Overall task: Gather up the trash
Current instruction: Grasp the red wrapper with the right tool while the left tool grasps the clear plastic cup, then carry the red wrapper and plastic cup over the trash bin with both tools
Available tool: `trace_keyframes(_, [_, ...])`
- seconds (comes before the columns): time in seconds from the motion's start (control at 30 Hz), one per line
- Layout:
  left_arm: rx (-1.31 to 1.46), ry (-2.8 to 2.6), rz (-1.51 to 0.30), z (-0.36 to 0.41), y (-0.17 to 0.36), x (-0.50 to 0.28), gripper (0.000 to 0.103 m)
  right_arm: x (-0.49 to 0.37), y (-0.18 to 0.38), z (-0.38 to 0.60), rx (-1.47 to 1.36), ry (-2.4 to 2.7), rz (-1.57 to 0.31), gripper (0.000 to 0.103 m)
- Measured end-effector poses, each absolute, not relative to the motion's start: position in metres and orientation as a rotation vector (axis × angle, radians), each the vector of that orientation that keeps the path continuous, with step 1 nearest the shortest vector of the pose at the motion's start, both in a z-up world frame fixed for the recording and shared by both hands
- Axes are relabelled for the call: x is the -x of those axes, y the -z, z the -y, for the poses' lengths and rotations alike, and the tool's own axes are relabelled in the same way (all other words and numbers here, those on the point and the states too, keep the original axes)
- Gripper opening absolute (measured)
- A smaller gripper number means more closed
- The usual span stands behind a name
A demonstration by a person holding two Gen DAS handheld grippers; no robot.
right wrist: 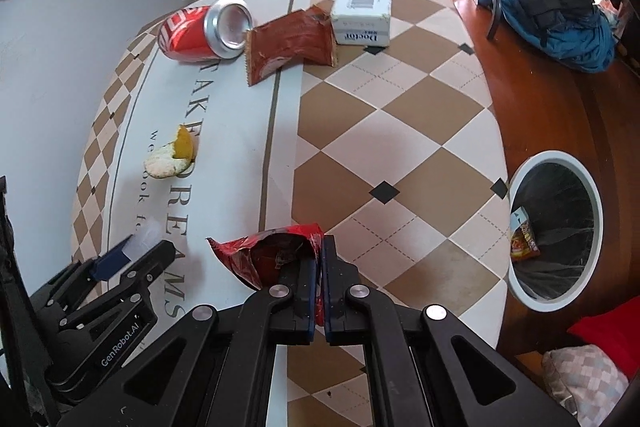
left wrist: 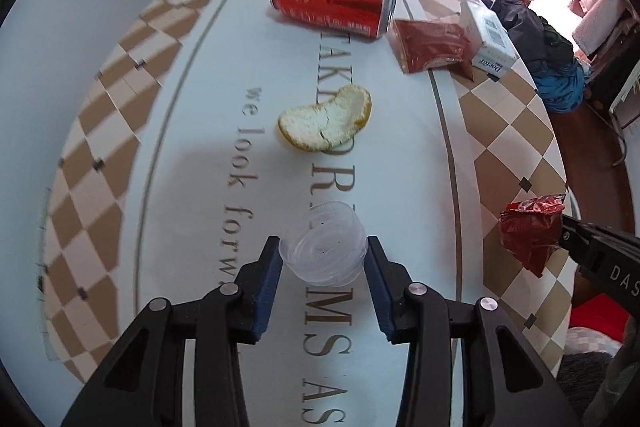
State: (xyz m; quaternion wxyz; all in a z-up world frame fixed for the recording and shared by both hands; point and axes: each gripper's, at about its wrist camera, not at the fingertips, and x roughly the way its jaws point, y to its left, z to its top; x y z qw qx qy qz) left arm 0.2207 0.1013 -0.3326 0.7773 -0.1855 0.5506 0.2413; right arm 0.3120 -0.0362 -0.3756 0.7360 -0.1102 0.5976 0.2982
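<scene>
- Trash is held in both claws: crumpled red wrapper [right wrist: 272,255] is pinched in the right claw [right wrist: 319,267], jaws nearly closed on its edge; clear plastic cup [left wrist: 324,247] is clamped sideways in the left claw [left wrist: 323,255], jaws at med. width.
- Bin [right wrist: 556,227] is seen on the floor, right of the worktop [right wrist: 380,131] edge; right claw is judged nearer, so wrapper probably goes first.
- Can [left wrist: 332,1], peel [left wrist: 326,119], brown packet [left wrist: 430,45] and box [left wrist: 490,39] are left further along the worktop.
- Both claws are held low, pointing fwd.

White box [right wrist: 363,5] reads "Doctor"; left tongs [right wrist: 136,247] read "GenRobot.AI".
</scene>
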Motion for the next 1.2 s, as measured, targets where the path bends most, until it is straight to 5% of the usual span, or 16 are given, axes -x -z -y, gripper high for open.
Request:
trace_keyframes(0.4, [0.3,-0.538,-1.017,-0.072,0.237,-0.204,0.038,-0.302,0.3,0.071,0.17,-0.706,-1.19,0.002])
trace_keyframes(0.8, [0.222,-0.288,-0.871,0.039,0.147,-0.267,0.038,-0.344,0.203,0.236,-0.042,-0.582,-1.05,0.002])
trace_keyframes(0.97, [0.244,-0.148,-0.898,0.095,0.158,-0.317,0.038,-0.374,0.21,0.314,-0.09,-0.467,-1.054,0.002])
trace_keyframes(1.2, [0.339,0.026,-1.086,0.161,0.234,-0.407,0.038,-0.425,0.293,0.396,-0.146,-0.331,-1.194,0.002])
